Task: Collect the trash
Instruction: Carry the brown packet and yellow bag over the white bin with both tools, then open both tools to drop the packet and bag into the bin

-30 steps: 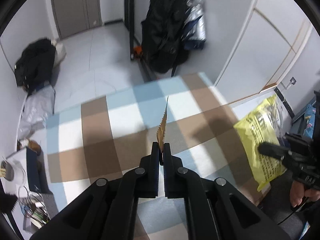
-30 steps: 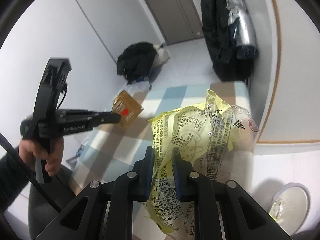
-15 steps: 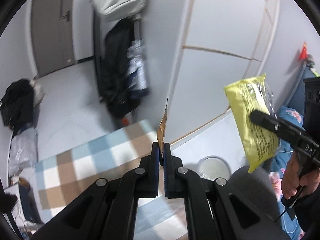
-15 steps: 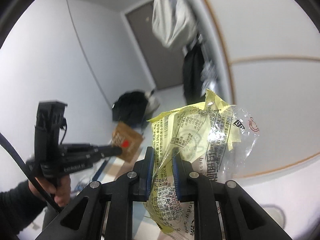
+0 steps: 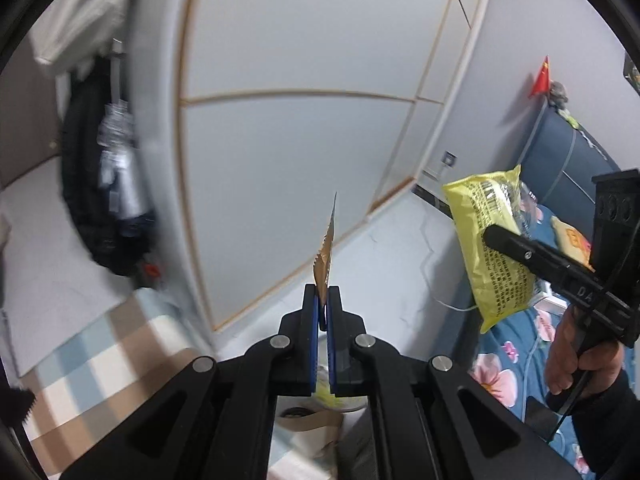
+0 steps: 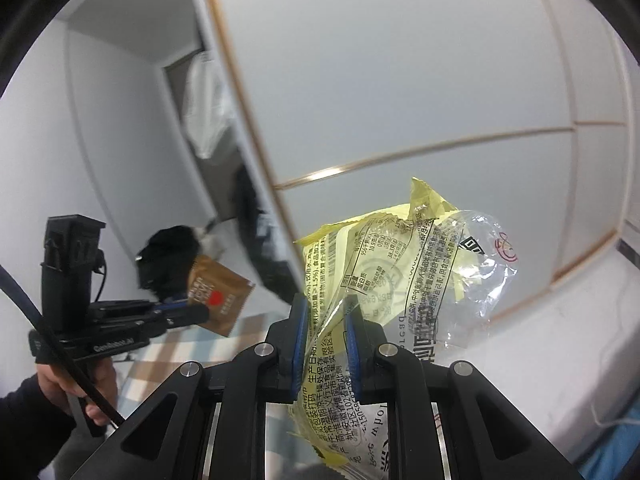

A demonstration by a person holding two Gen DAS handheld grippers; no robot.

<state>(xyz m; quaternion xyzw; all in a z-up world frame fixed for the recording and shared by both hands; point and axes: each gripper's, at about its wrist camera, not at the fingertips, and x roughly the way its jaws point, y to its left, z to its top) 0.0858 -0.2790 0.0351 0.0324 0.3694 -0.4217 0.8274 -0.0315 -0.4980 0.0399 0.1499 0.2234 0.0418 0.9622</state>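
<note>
Status: both pieces of trash are in hand and lifted clear of the checked blanket (image 5: 92, 344). Left gripper (image 5: 323, 304) is clamped fully shut on the bottom edge of a small brown sachet (image 5: 325, 256), seen edge-on from its own camera and standing upright above the pads; in the right wrist view the same sachet shows its flat face with a red dot. Right gripper (image 6: 326, 320) is closed to a narrow gap on a crumpled yellow wrapper (image 6: 384, 280), pads pressing the film from both sides; the wrapper's clear part fans out up and to the right of the jaws, the rest hangs below them.

Background: white panelled wardrobe doors (image 5: 288, 152) fill most of both views; dark coats (image 5: 104, 200) hang at the left, a floral bedsheet (image 5: 504, 360) lies at the lower right.

Progress, judged: pick-up of these two items is done; disposal is left. A pale round container (image 5: 340, 400) is partly visible below the left jaws, holding something yellow. It may be the bin, but it is mostly hidden, so cannot confirm. Whether other trash remains is not visible.

Risk: sachet is held only by its edge; may slip.
</note>
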